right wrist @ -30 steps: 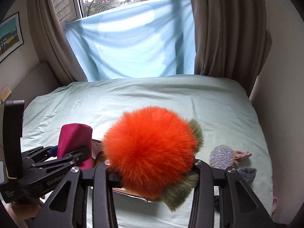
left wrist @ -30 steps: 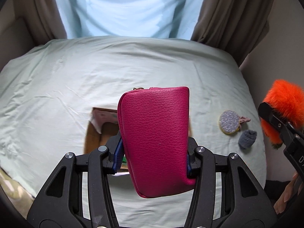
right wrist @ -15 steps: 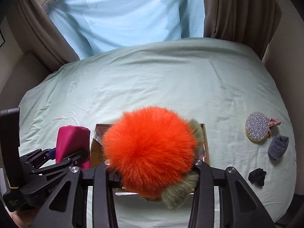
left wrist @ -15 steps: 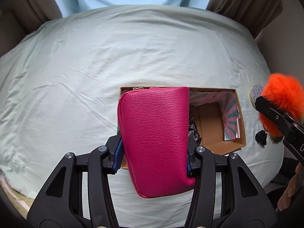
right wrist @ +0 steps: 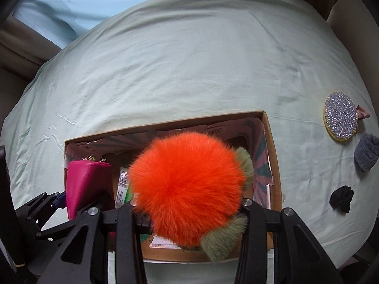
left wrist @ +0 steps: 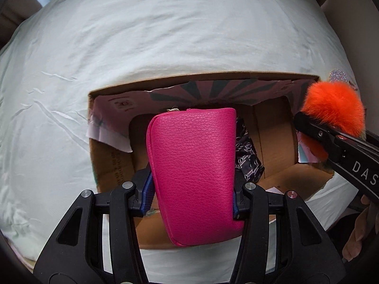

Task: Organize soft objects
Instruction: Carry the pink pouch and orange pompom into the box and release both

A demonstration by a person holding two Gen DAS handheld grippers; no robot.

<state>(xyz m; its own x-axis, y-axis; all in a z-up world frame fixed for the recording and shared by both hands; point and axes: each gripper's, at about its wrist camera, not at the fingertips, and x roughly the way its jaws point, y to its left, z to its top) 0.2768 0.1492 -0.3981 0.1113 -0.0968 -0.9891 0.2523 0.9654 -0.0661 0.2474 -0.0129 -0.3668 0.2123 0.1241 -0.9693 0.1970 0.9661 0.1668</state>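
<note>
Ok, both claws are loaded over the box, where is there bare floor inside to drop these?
Bare cardboard shows at the right of the box, beside the black printed packet. The left is crowded: the pink pouch hangs there over packets. The orange pompom hides the middle.

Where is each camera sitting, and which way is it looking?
Left wrist: sits on the left gripper, looks down into the cardboard box on the bed; shows its own fingers clamping the pink pouch, plus a bit of a hand.
Right wrist: sits on the right gripper, looks down at the same box; shows its own fingers clamping the orange pom-pom.
Both views share the box, pouch, pom-pom and the glittery disc, and each sees the other gripper.
</note>
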